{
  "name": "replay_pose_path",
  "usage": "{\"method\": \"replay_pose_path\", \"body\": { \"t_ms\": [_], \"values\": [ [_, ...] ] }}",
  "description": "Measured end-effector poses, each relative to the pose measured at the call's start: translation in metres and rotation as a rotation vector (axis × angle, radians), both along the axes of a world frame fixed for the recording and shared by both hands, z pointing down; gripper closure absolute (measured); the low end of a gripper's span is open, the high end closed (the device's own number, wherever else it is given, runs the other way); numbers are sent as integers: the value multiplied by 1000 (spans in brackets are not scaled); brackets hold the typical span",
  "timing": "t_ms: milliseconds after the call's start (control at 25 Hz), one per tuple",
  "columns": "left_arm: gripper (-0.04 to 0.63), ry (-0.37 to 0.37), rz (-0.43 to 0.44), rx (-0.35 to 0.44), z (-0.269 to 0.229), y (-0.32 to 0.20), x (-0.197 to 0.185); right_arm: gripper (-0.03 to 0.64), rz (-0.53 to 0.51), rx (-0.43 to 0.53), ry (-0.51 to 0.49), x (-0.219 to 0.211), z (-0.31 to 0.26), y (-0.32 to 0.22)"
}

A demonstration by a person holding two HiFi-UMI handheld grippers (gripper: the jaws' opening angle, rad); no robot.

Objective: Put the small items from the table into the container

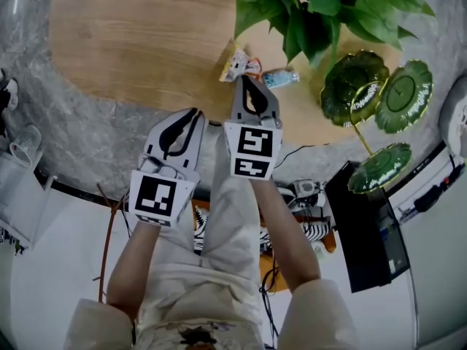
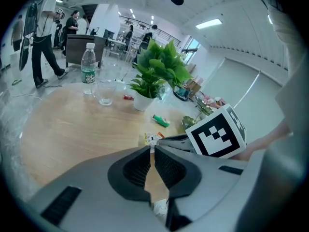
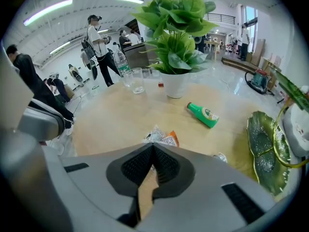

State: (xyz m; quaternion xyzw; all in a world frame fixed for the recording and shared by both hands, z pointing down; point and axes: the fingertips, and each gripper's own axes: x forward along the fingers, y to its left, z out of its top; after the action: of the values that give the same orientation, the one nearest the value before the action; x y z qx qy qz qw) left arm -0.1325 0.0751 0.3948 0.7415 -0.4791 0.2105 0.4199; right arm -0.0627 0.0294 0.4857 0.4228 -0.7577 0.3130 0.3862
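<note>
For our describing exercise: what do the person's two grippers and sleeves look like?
The left gripper and right gripper are both light grey plastic, with tapering fingers lined with black ribbed pads. Each carries a white cube printed with black square markers. No cables show on them. The person wears pale short sleeves.

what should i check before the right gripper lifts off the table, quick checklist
1. right gripper jaws closed: ok
2. snack packets actually pinched at its tips: cannot tell
3. left gripper shut with nothing between its jaws: ok
4. green leaf dish bare and ready to receive: ok
5. small green bottle put away: not ok, it lies on the tabletop
</note>
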Motion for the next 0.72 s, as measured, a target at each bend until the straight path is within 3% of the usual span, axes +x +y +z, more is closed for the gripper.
{"method": "replay_pose_path", "body": {
  "t_ms": [480,720],
  "values": [
    [584,-20,-25,47,-21,14,6,612,6,52,-62,7,-37,10],
    [584,-17,-32,19,-32,27,12,612,-2,65,-86,13,-59,22]
  ]
}}
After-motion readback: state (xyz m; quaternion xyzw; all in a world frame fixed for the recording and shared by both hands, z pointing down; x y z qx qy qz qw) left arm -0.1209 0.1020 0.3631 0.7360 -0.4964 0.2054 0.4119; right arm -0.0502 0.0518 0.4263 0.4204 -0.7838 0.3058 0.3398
